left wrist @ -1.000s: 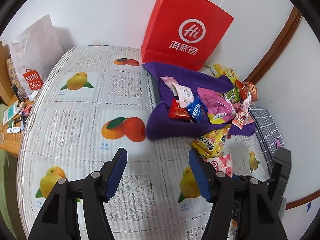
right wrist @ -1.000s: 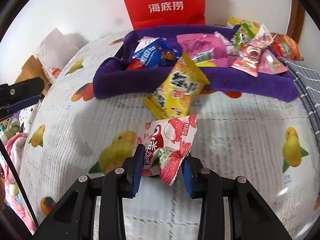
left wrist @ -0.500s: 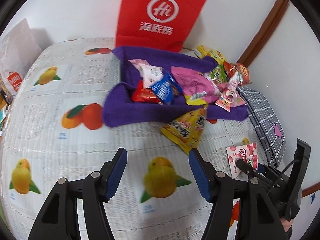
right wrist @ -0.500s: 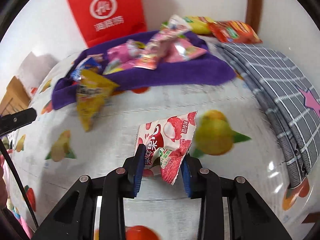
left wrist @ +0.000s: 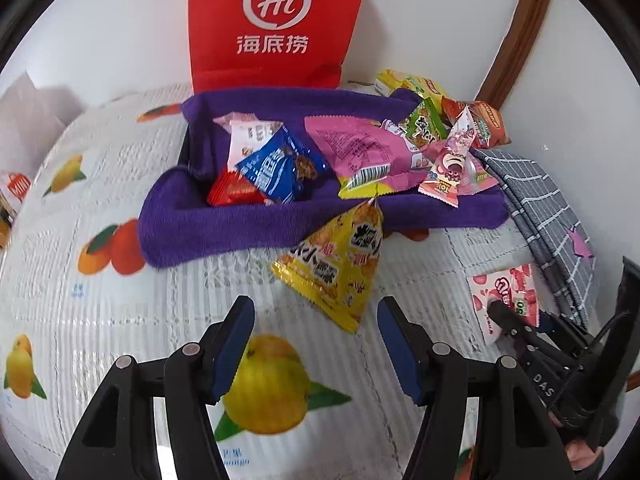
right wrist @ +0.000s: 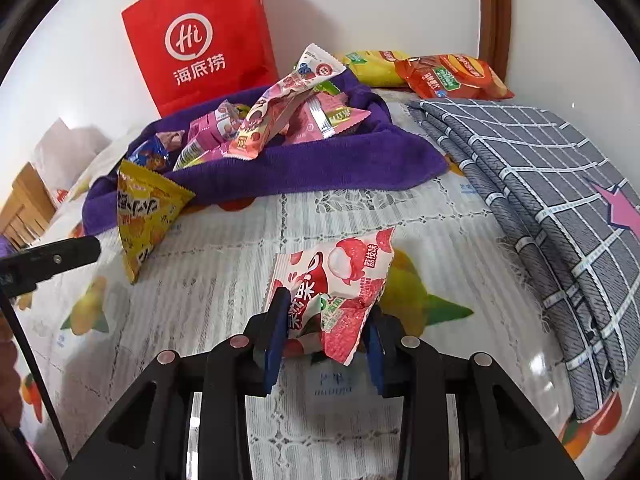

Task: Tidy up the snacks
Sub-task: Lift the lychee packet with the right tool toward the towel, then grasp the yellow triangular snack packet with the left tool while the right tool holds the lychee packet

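Over the fruit-print cloth [right wrist: 224, 280] — right claw [right wrist: 326, 334] grips lychee packet [right wrist: 336, 280]; left claw [left wrist: 314, 346] open, empty.

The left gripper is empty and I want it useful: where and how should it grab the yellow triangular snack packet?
Probably pinch the yellow triangular snack packet at its near flat crimped corner, coming from the front and above with the open left gripper. That corner lies clear on the tablecloth, while its pointed tip rests against the purple towel.
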### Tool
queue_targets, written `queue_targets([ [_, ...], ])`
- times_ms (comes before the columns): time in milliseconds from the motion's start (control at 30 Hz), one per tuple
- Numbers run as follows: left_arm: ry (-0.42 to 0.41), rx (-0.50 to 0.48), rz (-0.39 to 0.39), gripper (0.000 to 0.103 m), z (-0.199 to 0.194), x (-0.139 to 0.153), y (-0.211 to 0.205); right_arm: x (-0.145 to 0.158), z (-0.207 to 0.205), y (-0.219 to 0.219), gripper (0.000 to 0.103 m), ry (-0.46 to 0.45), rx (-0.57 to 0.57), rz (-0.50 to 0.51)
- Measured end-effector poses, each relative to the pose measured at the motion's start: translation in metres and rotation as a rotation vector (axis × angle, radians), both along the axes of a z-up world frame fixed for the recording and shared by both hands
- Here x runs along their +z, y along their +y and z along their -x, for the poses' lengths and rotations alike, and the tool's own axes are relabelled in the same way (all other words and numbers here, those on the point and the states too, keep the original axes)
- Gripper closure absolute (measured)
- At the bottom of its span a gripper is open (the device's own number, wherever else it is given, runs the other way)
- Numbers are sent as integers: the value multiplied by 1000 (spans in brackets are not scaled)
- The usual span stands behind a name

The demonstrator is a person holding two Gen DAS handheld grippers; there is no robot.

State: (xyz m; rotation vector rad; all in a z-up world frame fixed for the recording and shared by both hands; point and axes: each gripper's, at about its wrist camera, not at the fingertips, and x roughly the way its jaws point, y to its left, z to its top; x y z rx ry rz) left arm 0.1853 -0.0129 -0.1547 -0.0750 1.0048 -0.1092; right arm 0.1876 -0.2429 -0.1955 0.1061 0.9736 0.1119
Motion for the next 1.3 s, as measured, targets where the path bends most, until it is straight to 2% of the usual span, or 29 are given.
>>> queue_targets([
  [133, 2, 7, -13, 38, -9, -4, -7, -2, -3, 2, 65, 0, 13, 11],
  [333, -13, 13, -54, 38, -19, -12, -24, -4, -3, 17, 56, 1, 50, 96],
  [567, -22, 58, -85, 38, -32, -22, -33, -3, -3, 14, 56, -1, 48, 75],
  [700, 1, 64, -110, 38, -40, -29, -37, -3, -3, 14, 56, 0, 47, 67],
  [833, 1, 79, -100, 38, -46, -34, -40, -3, -3, 13, 56, 0, 47, 63],
  [900, -7, 66, -105, 44, -45, -34, -44, -3, -3, 13, 56, 0, 46, 56],
  [1067, -18, 31, -112, 51, -38, -32, -53, -2, -2, 12, 56, -1, 44, 48],
  [1300, -23, -9, -101, 52, -21, -24, -47, -2, -2, 11, 56, 0, 42, 38],
])
